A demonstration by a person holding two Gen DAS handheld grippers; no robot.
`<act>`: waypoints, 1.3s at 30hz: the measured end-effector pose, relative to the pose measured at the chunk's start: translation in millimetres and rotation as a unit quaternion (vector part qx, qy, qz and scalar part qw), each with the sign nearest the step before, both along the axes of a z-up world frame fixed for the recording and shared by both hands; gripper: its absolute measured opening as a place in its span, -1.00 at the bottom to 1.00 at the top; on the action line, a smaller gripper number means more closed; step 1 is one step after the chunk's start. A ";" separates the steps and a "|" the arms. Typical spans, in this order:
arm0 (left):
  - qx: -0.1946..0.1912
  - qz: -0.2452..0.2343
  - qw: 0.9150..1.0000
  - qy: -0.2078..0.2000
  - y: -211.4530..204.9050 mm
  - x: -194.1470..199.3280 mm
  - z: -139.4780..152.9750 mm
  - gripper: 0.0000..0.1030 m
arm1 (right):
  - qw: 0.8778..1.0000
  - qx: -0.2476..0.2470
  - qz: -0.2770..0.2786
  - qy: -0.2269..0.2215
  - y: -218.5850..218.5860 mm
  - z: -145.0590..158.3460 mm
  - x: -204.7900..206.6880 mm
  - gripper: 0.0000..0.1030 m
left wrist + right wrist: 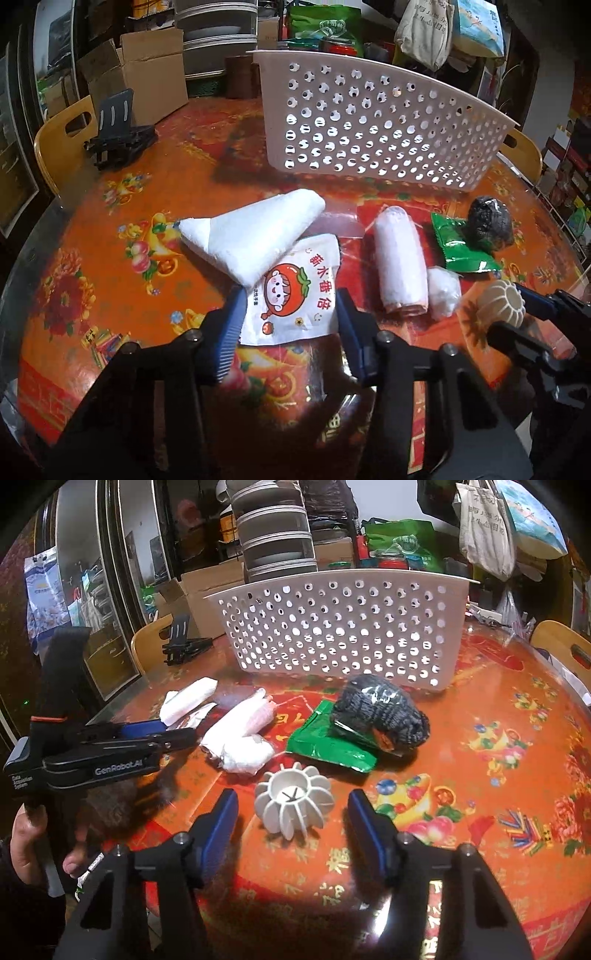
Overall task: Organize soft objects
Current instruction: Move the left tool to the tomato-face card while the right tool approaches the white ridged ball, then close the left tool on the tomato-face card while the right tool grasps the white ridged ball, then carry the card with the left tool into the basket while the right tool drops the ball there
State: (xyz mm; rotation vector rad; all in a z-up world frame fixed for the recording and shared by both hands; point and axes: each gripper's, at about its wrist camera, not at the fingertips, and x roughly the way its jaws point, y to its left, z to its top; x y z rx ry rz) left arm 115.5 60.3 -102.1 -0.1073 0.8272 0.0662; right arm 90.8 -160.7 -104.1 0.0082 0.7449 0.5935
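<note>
Nearest your left gripper (291,317) is the printed white packet (291,295), lying flat between the spread jaws, which grasp nothing. It looks thin, light and limp, so you would probably have to pinch its near edge rather than try to span it flat. One corner sits under the folded white towel (255,232), which may drag along if you lift.

Your right gripper (293,814) is likewise released, with the ribbed white ball (293,799) between its jaws but touched by neither. The ball seems light and springy; closing across its fins should hold, though it could squash or roll.

Toward the middle of the table (498,775) lie the rolled white cloth (400,262), a small crumpled white bundle (443,293) touching its near end, a green foil pouch (328,744) and a dark knitted bundle (380,710) resting on the pouch's far side. The cloths look soft and easy to grip at mid-length; the pouch looks slick, and lifting it first would tip the knitted bundle.

Behind them all, the perforated white basket (343,635) stands toward the table's far edge, its tall near wall facing you, so anything carried there must go up and over that wall. A black folding stand (118,136) sits at the far left, well apart from the rest.
</note>
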 end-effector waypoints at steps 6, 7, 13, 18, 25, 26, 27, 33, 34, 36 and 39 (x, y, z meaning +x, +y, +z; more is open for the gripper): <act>-0.006 -0.019 1.000 -0.017 -4.6 -17.3 3.8 -0.62 | 1.000 -0.001 0.004 0.000 0.0 -0.3 1.5 -0.15; -0.006 -0.020 1.000 -0.018 -5.1 -19.2 3.2 -0.63 | 1.000 -0.002 0.004 0.000 0.2 -0.1 1.3 -0.15; -0.009 -0.024 0.999 -0.040 -7.9 -35.6 12.7 -0.78 | 1.000 0.006 0.005 -0.005 -3.1 4.8 -2.6 -0.16; -0.005 -0.030 0.998 -0.057 -13.8 -45.0 24.2 -0.84 | 1.000 0.014 0.005 -0.014 -7.2 12.3 -6.1 -0.16; 0.001 -0.035 0.996 -0.078 -24.3 -52.1 41.7 -0.87 | 0.999 0.023 0.002 -0.030 -17.3 24.1 -7.4 -0.16; 0.002 -0.035 0.996 -0.081 -25.3 -53.4 44.4 -0.87 | 0.999 0.023 0.001 -0.033 -18.7 25.8 -7.1 -0.16; 0.001 -0.036 0.996 -0.084 -26.3 -53.5 47.4 -0.88 | 0.999 0.023 0.001 -0.036 -19.8 27.6 -6.5 -0.16; -0.002 -0.040 0.994 -0.104 -28.9 -46.6 69.1 -0.88 | 0.999 0.026 -0.004 -0.048 -29.0 38.9 -0.7 -0.16; -0.002 -0.042 0.993 -0.109 -29.8 -44.6 74.2 -0.88 | 0.998 0.026 -0.003 -0.048 -30.4 41.5 1.7 -0.16; 0.002 -0.045 0.992 -0.119 -30.8 -40.5 85.4 -0.88 | 0.998 0.031 0.003 -0.049 -33.5 50.3 8.3 -0.16; 0.003 -0.049 0.990 -0.131 -30.2 -30.6 102.4 -0.88 | 0.998 0.030 0.008 -0.060 -36.8 69.3 18.3 -0.16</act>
